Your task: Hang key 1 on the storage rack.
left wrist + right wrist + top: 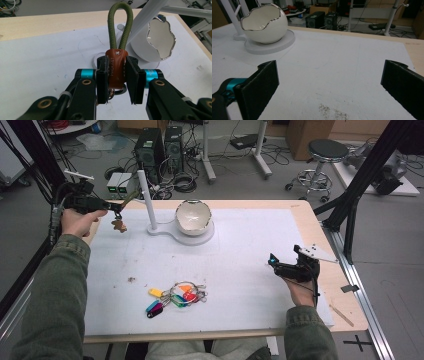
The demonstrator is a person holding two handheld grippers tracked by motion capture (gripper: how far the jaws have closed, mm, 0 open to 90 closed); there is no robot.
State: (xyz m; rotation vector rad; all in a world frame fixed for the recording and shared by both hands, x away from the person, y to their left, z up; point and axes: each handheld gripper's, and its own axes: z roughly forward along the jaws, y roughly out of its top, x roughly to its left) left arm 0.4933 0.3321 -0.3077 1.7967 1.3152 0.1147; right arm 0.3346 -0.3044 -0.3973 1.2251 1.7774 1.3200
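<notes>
Brown leather of a key fob (116,68) sits pinched between the pads of the left tool (117,83), its green cord loop (120,26) sticking up past the jaws; in the high view that tool (116,208) hangs at ten o'clock over the table (240,255), just left of the white post (146,200). The right tool (329,80) rests at four o'clock, jaws wide and holding nothing. The egg-shaped bowl (192,216) stands at twelve o'clock and a pile of coloured key tags (176,296) lies at six.

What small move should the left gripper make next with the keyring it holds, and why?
Probably lift the green loop over the white post. The left gripper already clamps the brown tab, and the loop points at the post just ahead.
</notes>
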